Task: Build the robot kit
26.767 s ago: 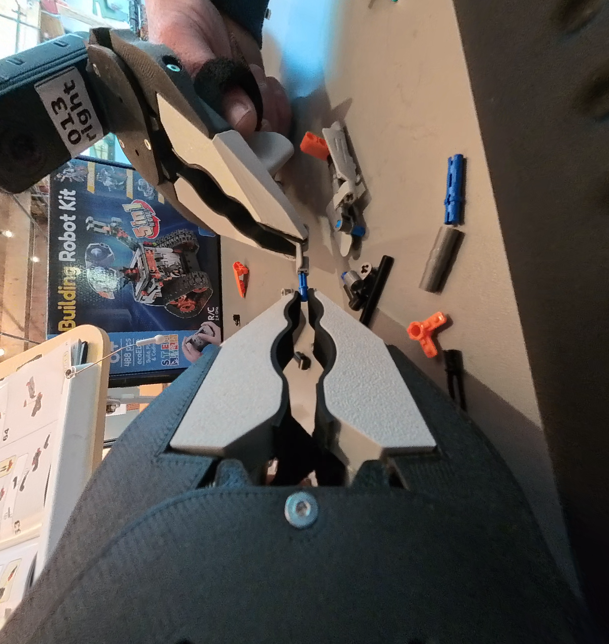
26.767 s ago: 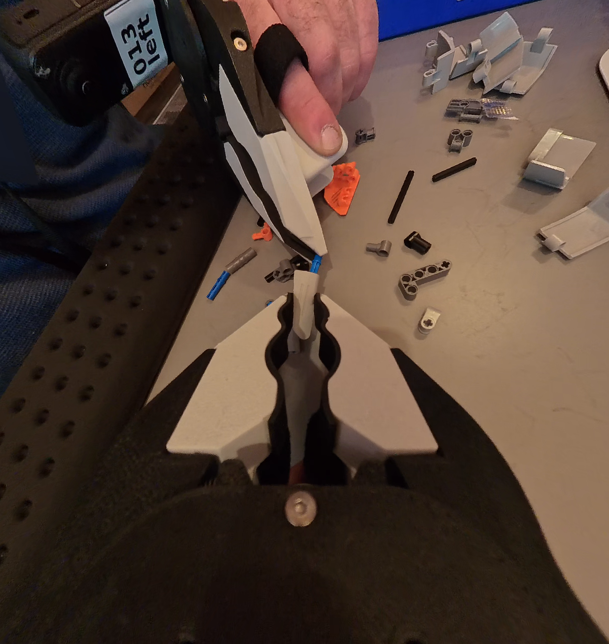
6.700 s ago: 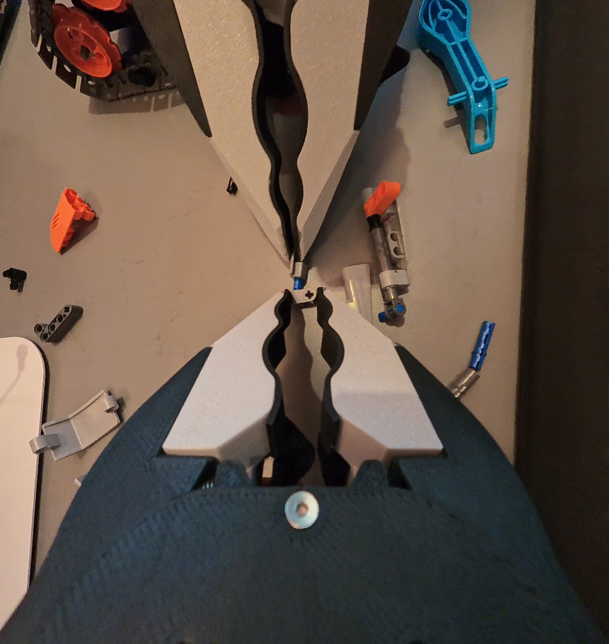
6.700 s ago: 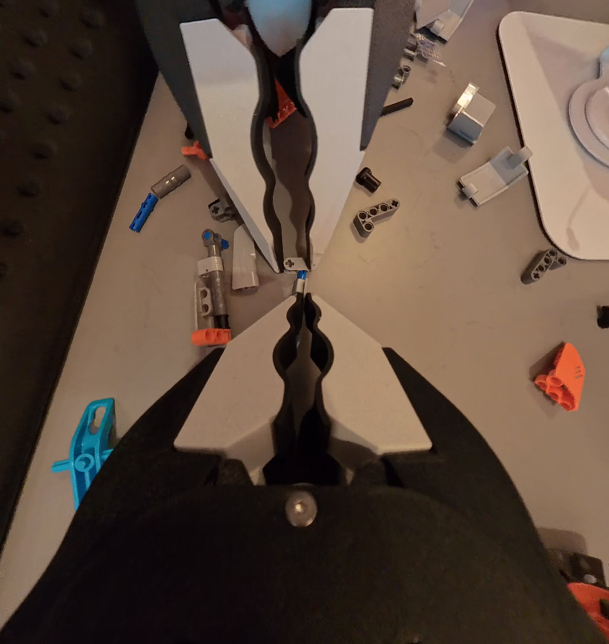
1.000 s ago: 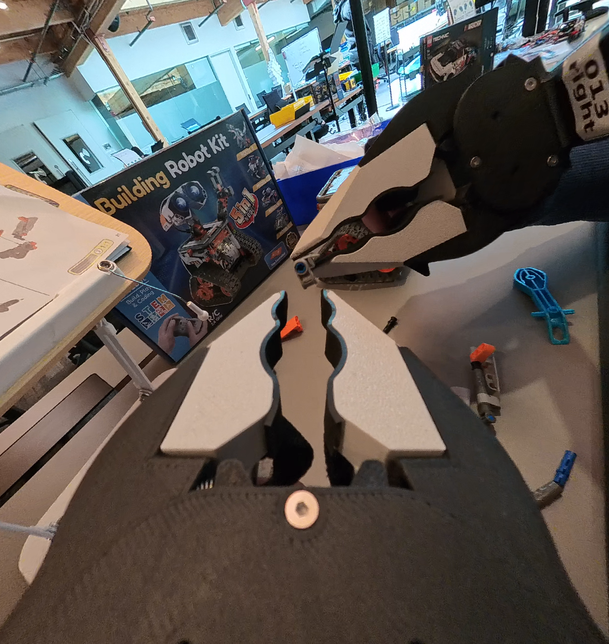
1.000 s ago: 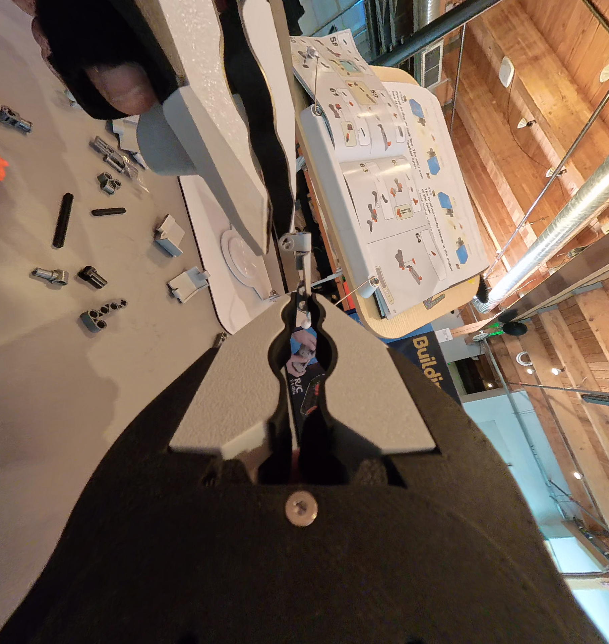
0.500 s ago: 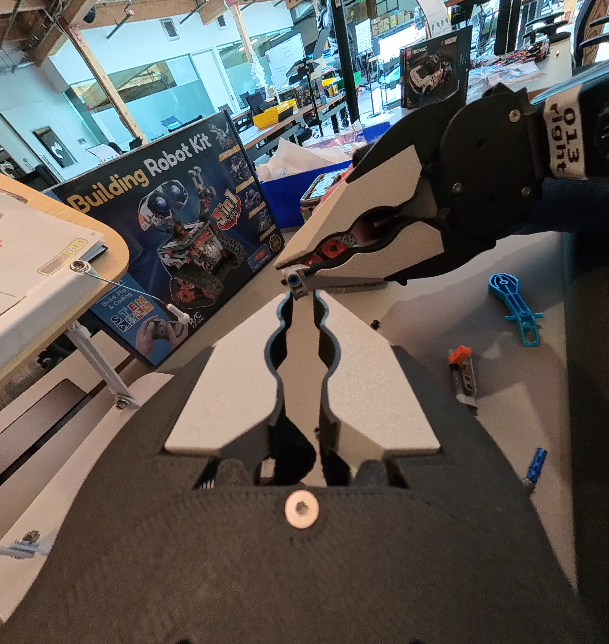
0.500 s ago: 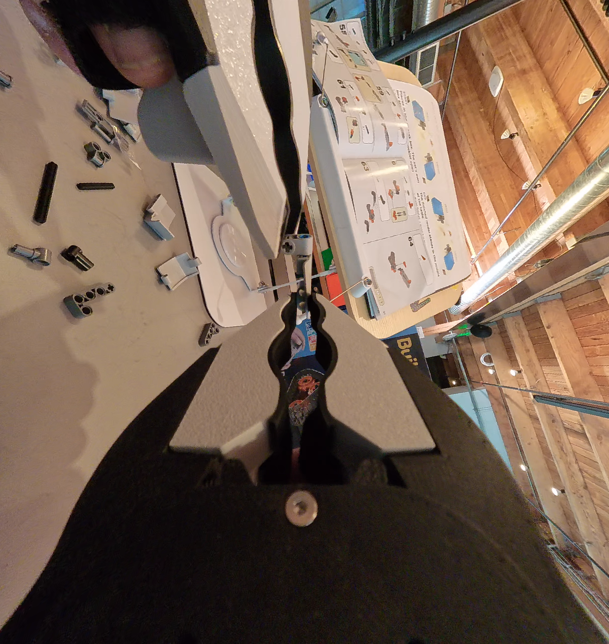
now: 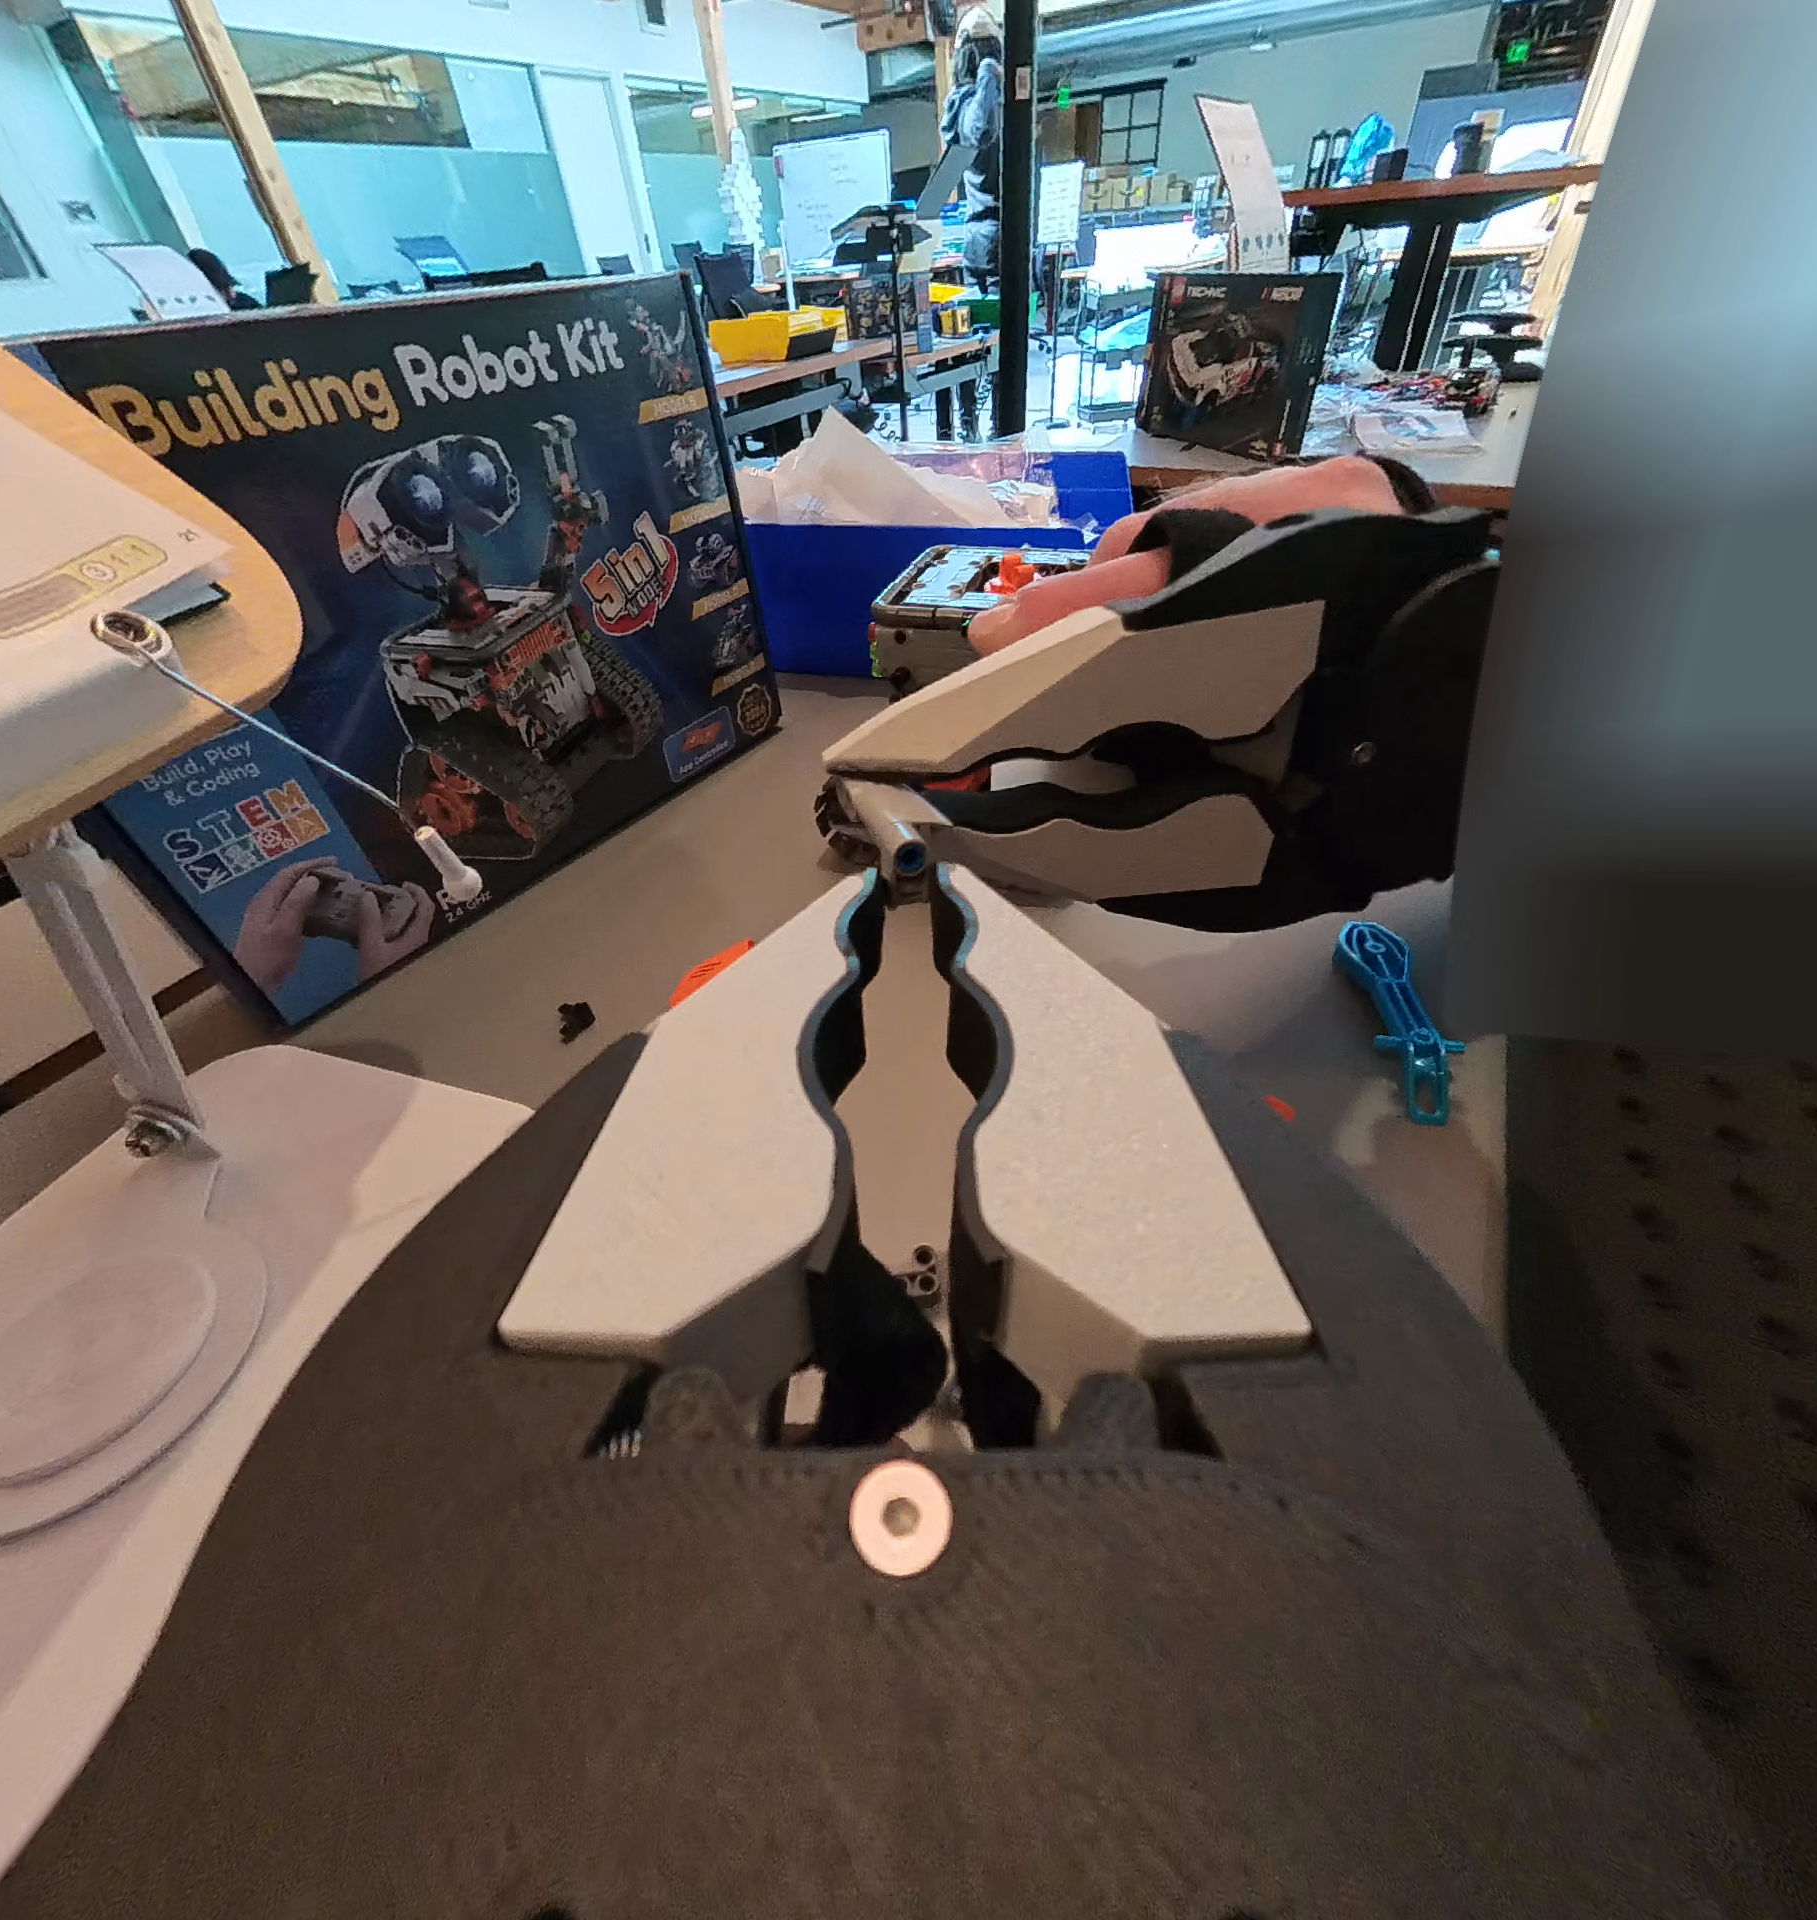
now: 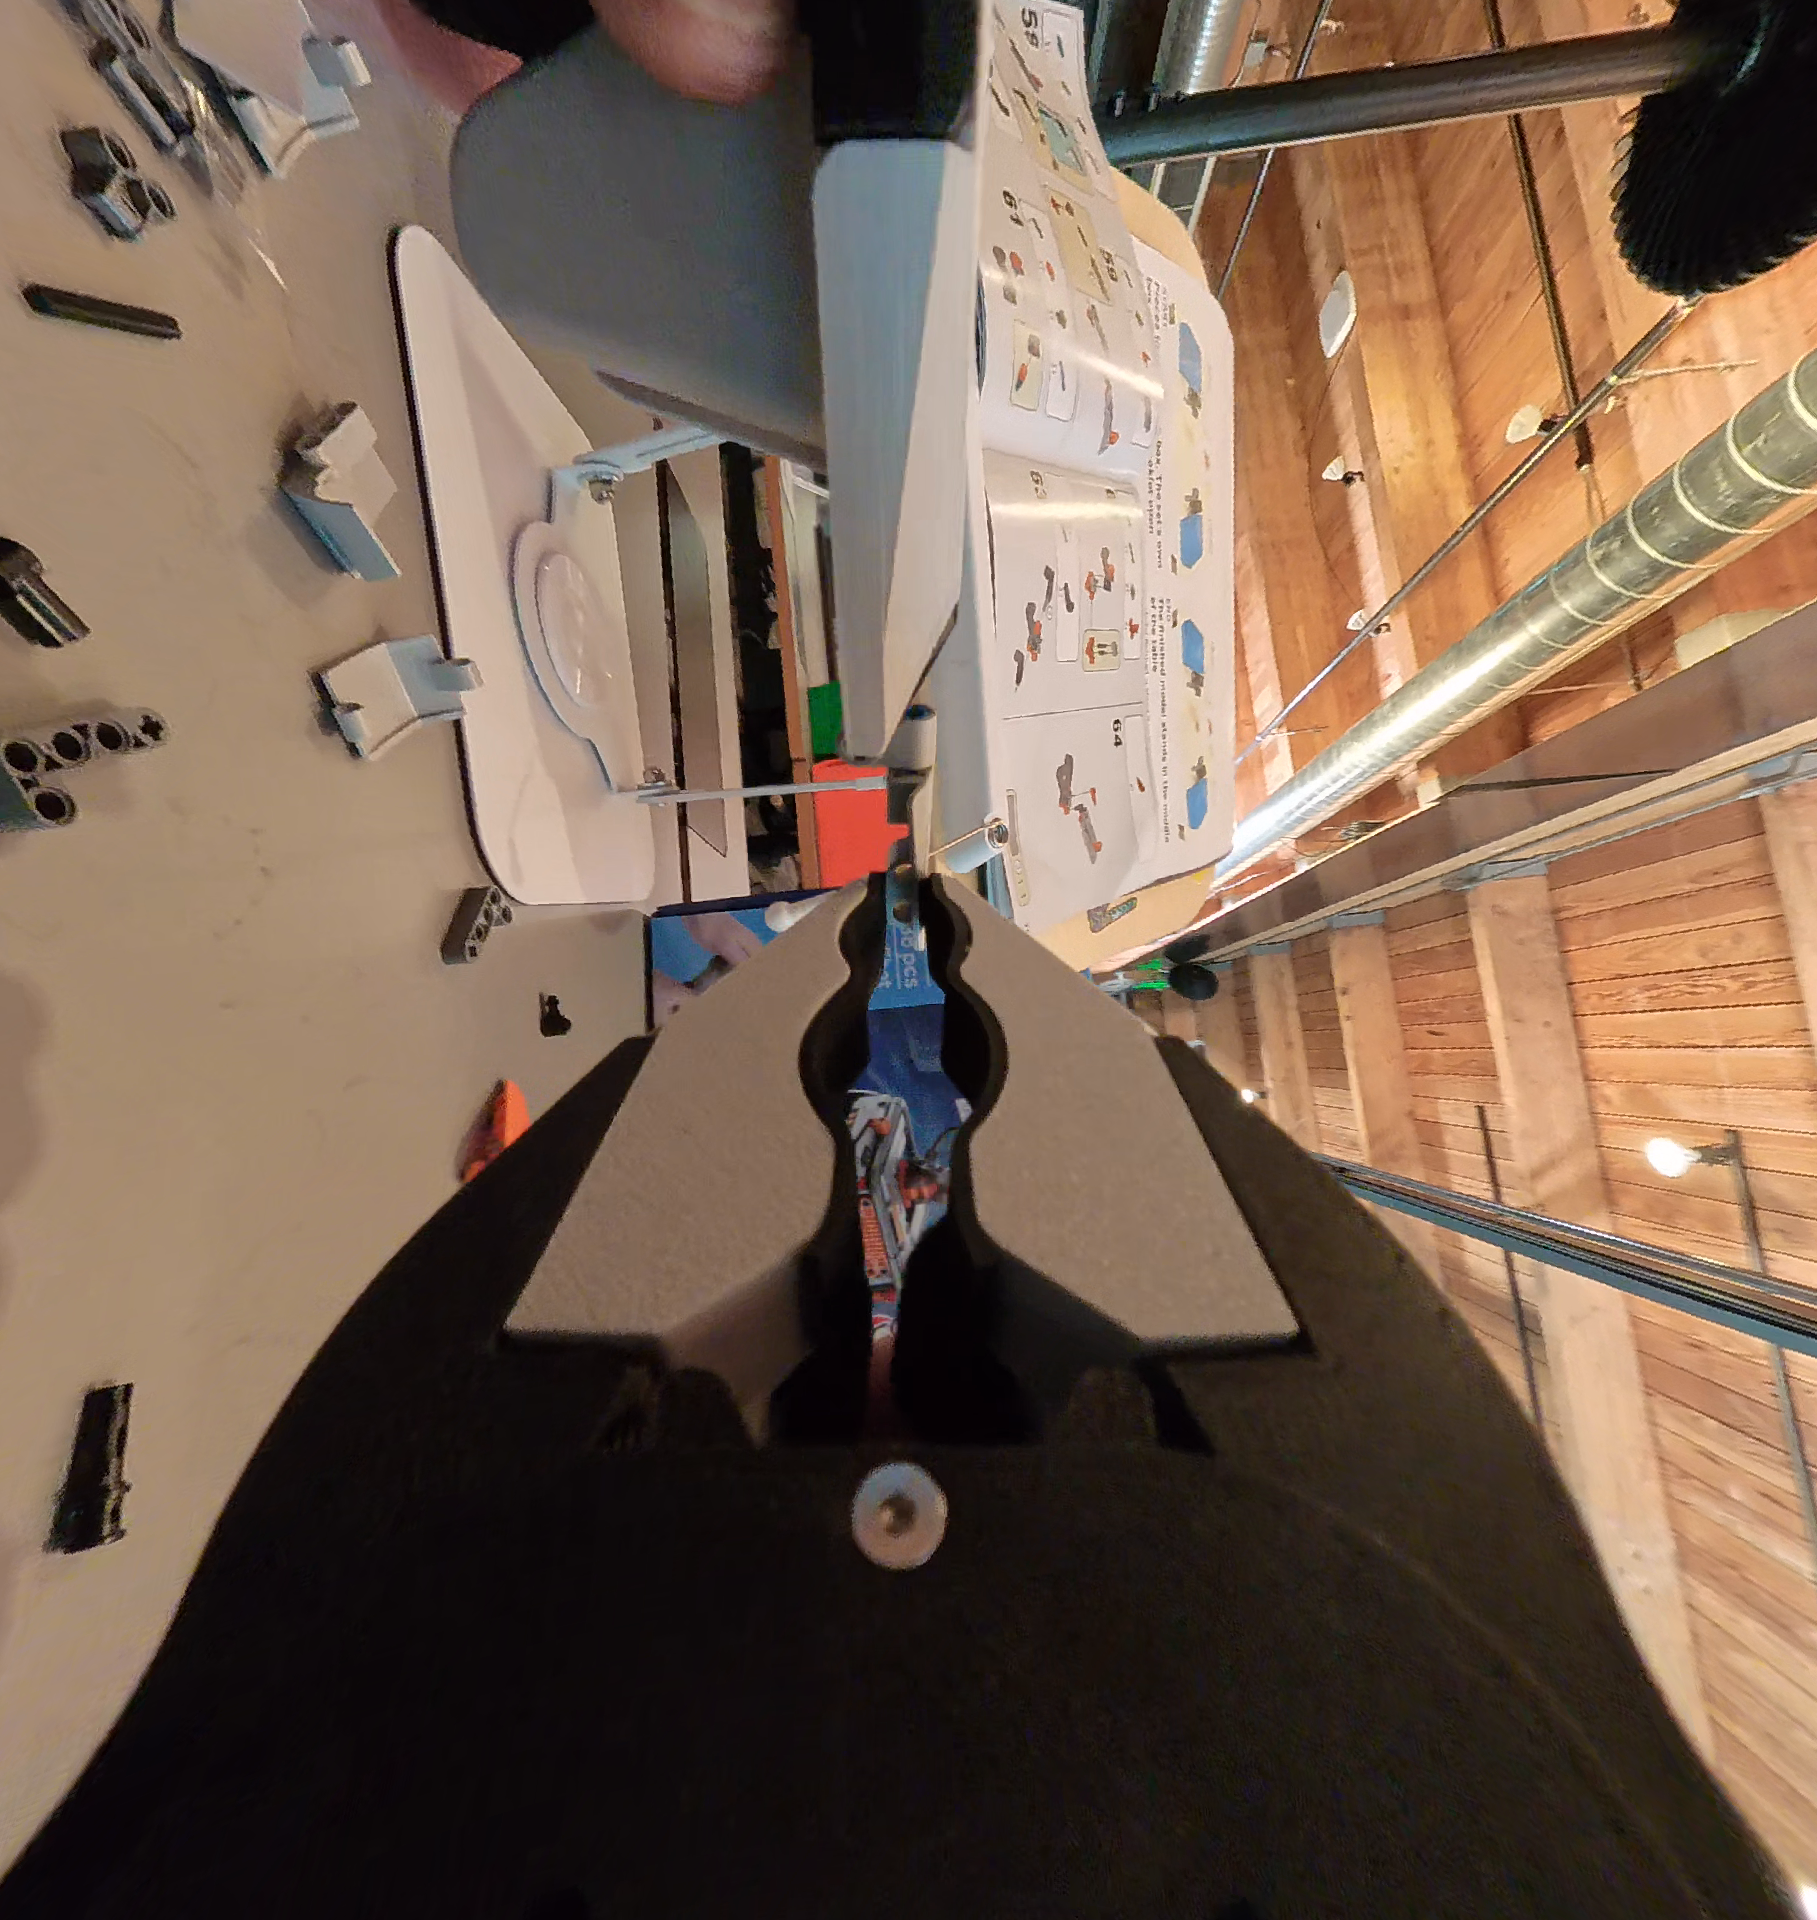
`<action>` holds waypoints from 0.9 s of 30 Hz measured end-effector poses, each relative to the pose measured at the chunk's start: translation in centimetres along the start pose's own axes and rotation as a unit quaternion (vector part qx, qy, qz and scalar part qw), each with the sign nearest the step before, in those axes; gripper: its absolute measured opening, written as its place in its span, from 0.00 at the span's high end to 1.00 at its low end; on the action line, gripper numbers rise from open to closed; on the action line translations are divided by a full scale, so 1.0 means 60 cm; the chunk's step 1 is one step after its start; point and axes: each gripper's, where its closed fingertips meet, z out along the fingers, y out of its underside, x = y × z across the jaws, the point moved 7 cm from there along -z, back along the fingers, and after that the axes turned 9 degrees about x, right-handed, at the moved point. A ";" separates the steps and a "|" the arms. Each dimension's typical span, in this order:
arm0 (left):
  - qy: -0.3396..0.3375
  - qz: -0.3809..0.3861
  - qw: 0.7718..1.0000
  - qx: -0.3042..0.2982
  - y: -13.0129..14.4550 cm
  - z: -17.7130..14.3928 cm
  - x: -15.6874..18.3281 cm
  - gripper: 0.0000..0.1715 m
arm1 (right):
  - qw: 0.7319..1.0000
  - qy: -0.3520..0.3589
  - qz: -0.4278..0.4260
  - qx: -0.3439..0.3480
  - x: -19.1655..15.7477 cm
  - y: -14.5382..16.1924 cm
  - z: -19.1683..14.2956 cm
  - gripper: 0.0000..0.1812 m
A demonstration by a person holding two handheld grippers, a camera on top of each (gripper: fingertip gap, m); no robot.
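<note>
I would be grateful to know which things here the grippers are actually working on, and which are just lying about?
Worked on: grey-and-blue pin piece, clamped in right gripper, at left gripper tips.
Lying about: blue tool, kit box, instruction booklet, grey L-beam, black axle.

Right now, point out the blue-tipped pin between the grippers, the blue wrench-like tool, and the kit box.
blue-tipped pin (image 9: 906,856), left wrist view, its blue end.
blue wrench-like tool (image 9: 1394,1003), left wrist view, its shaft.
kit box (image 9: 436,623), left wrist view, its printed front.
</note>
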 end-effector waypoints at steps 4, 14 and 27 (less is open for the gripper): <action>0.025 -0.112 0.993 0.029 -0.005 -0.002 -0.008 0.95 | 0.999 0.030 -0.019 0.002 0.005 -0.002 0.000 0.98; 0.095 -0.359 0.922 0.112 -0.001 -0.004 -0.036 0.96 | 0.995 0.084 -0.043 0.010 0.009 -0.004 0.004 0.97; 0.102 -0.351 0.921 0.134 -0.014 -0.004 -0.029 0.89 | 0.996 0.074 0.021 0.036 0.026 -0.005 -0.006 0.97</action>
